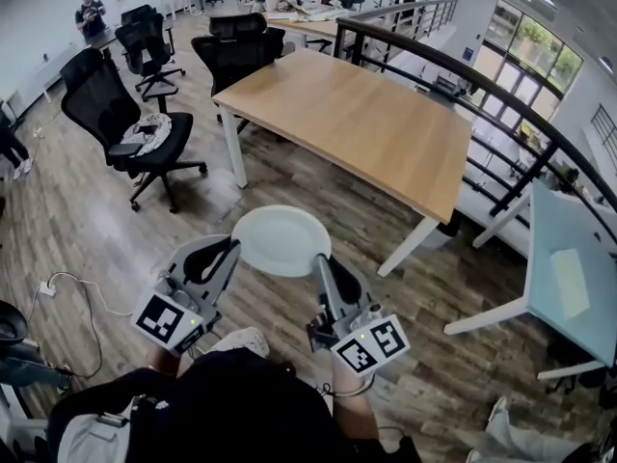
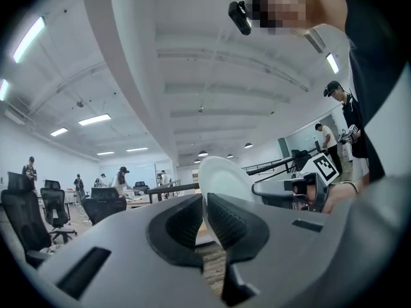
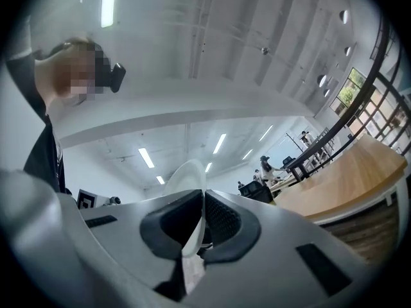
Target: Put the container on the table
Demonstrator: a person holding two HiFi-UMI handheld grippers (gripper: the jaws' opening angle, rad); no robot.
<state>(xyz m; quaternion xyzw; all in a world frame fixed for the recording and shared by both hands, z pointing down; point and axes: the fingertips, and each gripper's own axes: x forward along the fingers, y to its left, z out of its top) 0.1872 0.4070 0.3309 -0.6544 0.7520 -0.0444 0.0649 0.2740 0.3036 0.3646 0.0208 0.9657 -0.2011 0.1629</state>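
The left gripper and right gripper had grey moulded bodies with black ribbed pads. Each carried a cube of black-and-white square markers. The person wore a black top.

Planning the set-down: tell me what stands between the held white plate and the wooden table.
Nothing visible. The plate, held at its rim by left gripper and right gripper, hangs over floor short of the bare wooden table.
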